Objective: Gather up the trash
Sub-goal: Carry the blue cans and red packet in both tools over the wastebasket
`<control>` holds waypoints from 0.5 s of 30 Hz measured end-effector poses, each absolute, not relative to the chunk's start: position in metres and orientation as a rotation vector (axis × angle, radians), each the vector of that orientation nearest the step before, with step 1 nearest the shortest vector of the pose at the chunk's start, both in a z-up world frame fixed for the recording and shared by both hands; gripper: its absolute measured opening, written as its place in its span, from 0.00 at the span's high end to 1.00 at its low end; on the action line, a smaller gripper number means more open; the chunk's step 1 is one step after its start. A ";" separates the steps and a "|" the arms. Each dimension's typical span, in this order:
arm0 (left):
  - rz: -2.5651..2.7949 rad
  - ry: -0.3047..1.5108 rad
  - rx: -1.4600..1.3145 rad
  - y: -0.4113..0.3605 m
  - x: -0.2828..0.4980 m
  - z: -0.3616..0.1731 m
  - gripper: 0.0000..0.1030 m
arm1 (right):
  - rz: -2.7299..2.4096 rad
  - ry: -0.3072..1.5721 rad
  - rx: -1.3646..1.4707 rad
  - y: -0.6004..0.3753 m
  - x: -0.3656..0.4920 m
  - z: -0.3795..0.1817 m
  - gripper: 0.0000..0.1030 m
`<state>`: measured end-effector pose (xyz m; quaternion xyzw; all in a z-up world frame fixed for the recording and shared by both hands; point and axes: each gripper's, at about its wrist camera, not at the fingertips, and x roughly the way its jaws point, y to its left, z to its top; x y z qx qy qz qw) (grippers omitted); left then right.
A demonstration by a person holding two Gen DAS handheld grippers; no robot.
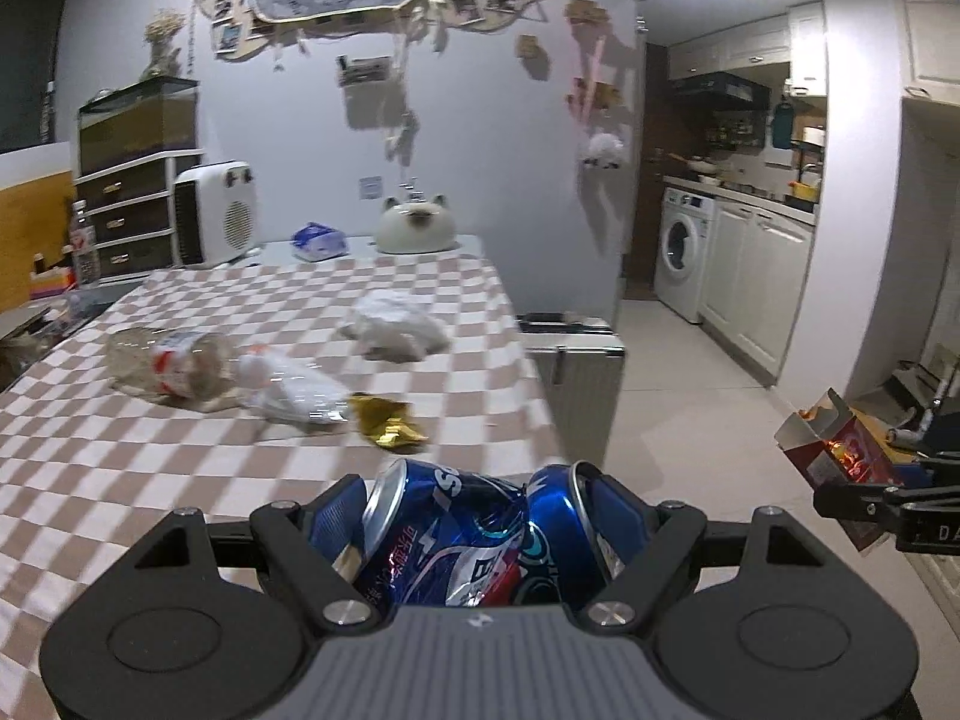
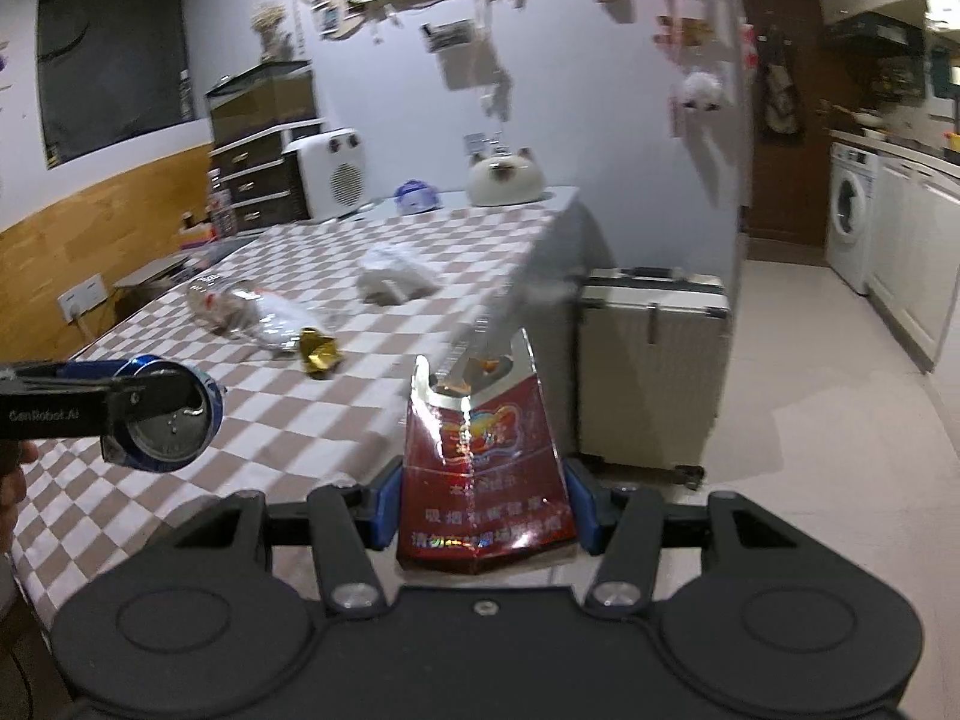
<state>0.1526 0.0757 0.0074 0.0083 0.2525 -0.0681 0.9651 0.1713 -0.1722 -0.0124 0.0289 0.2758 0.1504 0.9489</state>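
The big table (image 1: 180,480) with the brown and white checked cloth fills the left side of both views. A pale suitcase (image 2: 654,360) stands on the floor just past its right edge. No bin shows in either view, so I cannot tell where the trash has to go.

4 bits of trash lie on the cloth. The clear plastic bottle (image 1: 168,366) lies on its side, long way running left to right. A crumpled clear wrapper (image 1: 294,387) touches its right end. The white paper ball (image 1: 393,324) sits farther back, apart from them. The gold foil (image 1: 387,423) is the closest bit and lies just beside the wrapper.

The left gripper (image 1: 480,516) has its fingers set wide and pressed on a crushed blue can (image 1: 474,534). The can lies crossways, with 1 end against each finger. The right gripper (image 2: 483,498) has its fingers set narrower and squeezed on a torn red packet (image 2: 486,468), which stands up with its open top away from the hand.

Both hands are full, so I think the next step is to drop these 2 things. The trash on the table is ahead and to the left of both grippers. The left gripper looks nearer, with the gold foil just in front of its fingers.
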 end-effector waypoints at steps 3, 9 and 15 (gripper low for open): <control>-0.166 0.508 0.023 0.050 0.148 0.005 0.21 | 0.271 0.558 0.078 -0.197 0.161 -0.016 0.47; -0.224 0.515 0.036 0.004 0.143 -0.002 0.21 | 0.216 0.561 0.109 -0.238 0.145 -0.025 0.47; -0.280 0.533 0.037 -0.037 0.143 -0.013 0.21 | 0.164 0.570 0.133 -0.273 0.133 -0.037 0.47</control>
